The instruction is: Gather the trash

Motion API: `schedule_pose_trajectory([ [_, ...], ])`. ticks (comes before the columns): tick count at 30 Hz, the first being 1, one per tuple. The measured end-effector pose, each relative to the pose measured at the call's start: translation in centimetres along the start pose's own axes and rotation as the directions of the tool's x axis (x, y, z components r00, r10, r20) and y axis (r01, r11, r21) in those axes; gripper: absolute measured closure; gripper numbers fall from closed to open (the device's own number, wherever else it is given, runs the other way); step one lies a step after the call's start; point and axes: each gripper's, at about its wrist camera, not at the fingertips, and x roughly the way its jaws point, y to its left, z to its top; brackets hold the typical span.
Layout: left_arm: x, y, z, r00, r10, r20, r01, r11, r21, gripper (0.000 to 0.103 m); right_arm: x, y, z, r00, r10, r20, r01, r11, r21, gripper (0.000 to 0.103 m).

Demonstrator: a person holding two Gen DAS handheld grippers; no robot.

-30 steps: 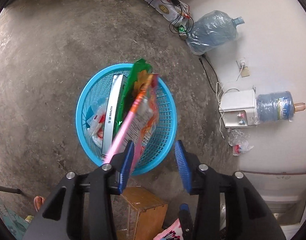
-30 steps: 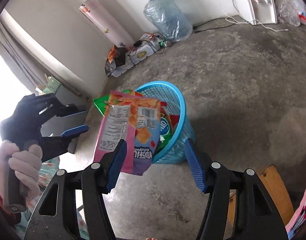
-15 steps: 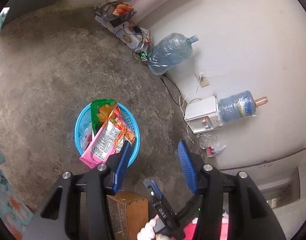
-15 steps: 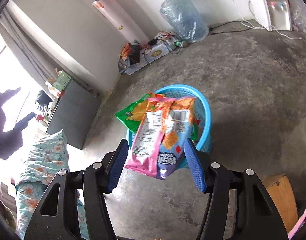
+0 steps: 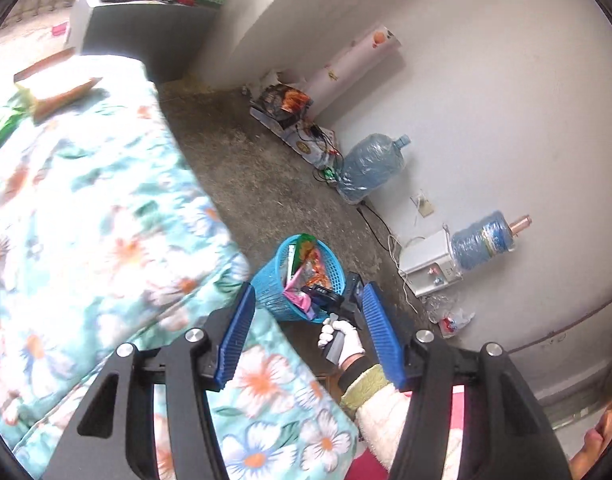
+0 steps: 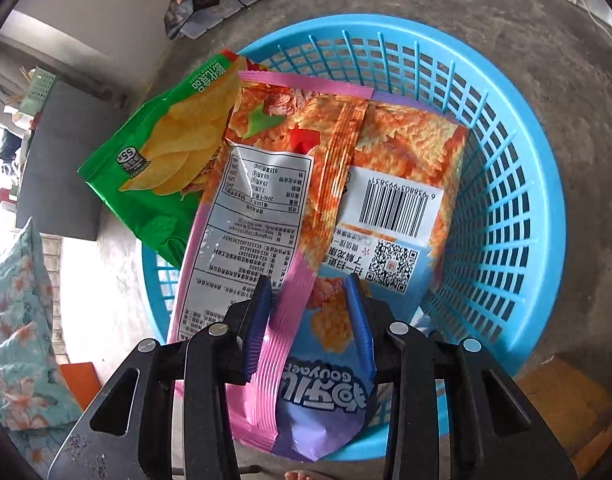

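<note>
L gripper [image 5: 306, 334] open, empty; R gripper [image 6: 310, 312] just closing.

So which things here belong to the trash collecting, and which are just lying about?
Job:
- blue basket
- pink snack bag, between the right gripper's pads
- green chip bag

Lying about:
- water jug
- water dispenser
- flowered blanket

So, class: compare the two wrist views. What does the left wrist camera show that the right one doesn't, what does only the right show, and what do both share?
Only the left wrist view shows the water dispenser, the blue water jug and the right hand. Only the right wrist view shows the pink snack bag's barcode and the right gripper closing onto it. Both show the blue basket, green chip bag and floral bedspread.
</note>
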Motion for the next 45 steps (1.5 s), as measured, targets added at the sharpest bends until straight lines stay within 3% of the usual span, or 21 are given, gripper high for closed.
schedule_pose_trajectory([
  [6,-5.0,4.0,-2.2,0.995,0.020,0.094,-0.011,0.996,-0.088,0.049,1.4,-1.0,2.7,0.994,-0.101,-0.034,0.103,0.994,0.039,0.069],
  [10,-6.5,4.9,-3.6,0.994,0.002,0.110,0.010,0.994,-0.107,0.048,2.6,0.3,3.5,0.976,-0.202,-0.082,0.199,0.979,-0.046,0.069],
  [16,-7.9,6.4,-4.4,0.991,0.050,0.123,-0.036,0.993,-0.113,0.048,4.1,1.1,4.0,0.902,-0.422,-0.093,0.404,0.900,-0.164,0.069],
  [20,-8.7,7.7,-4.5,0.990,0.053,0.134,-0.033,0.989,-0.147,0.048,5.4,1.3,5.2,0.873,-0.478,-0.093,0.455,0.870,-0.191,0.074],
  [23,-9.2,8.0,-4.3,0.987,0.064,0.148,-0.042,0.988,-0.146,0.048,6.4,2.0,5.7,0.838,-0.540,-0.080,0.512,0.828,-0.228,0.076],
  [25,-9.4,8.0,-4.2,0.987,0.056,0.152,-0.033,0.988,-0.150,0.048,6.6,2.5,5.7,0.832,-0.549,-0.082,0.520,0.822,-0.233,0.076],
  [26,-9.6,8.0,-4.2,0.987,0.050,0.153,-0.027,0.989,-0.149,0.048,6.4,2.6,5.7,0.835,-0.545,-0.079,0.516,0.825,-0.232,0.076],
  [28,-10.0,7.5,-4.3,0.986,0.045,0.159,-0.024,0.991,-0.132,0.048,4.4,3.4,5.5,0.875,-0.482,-0.043,0.464,0.860,-0.213,0.073],
  [32,-11.2,6.8,-4.9,0.982,0.052,0.184,-0.037,0.996,-0.082,0.048,0.5,3.7,5.1,0.926,-0.374,0.052,0.377,0.905,-0.196,0.060],
  [35,-12.0,6.3,-5.5,0.979,0.049,0.198,-0.037,0.997,-0.063,0.047,-2.5,2.9,5.1,0.947,-0.309,0.087,0.319,0.936,-0.149,0.060],
  [38,-13.1,5.5,-6.3,0.975,0.063,0.215,-0.054,0.997,-0.049,0.046,-7.4,2.4,4.7,0.963,-0.206,0.176,0.221,0.973,-0.073,0.060],
  [41,-14.4,4.3,-7.3,0.967,0.070,0.246,-0.068,0.998,-0.016,0.043,-12.9,3.4,4.1,0.959,-0.065,0.275,0.084,0.995,-0.058,0.059],
  [45,-16.0,2.0,-9.1,0.951,0.101,0.293,-0.123,0.991,0.057,0.028,-22.5,6.1,-1.8,0.910,0.087,0.405,-0.002,0.979,-0.206,0.044],
])
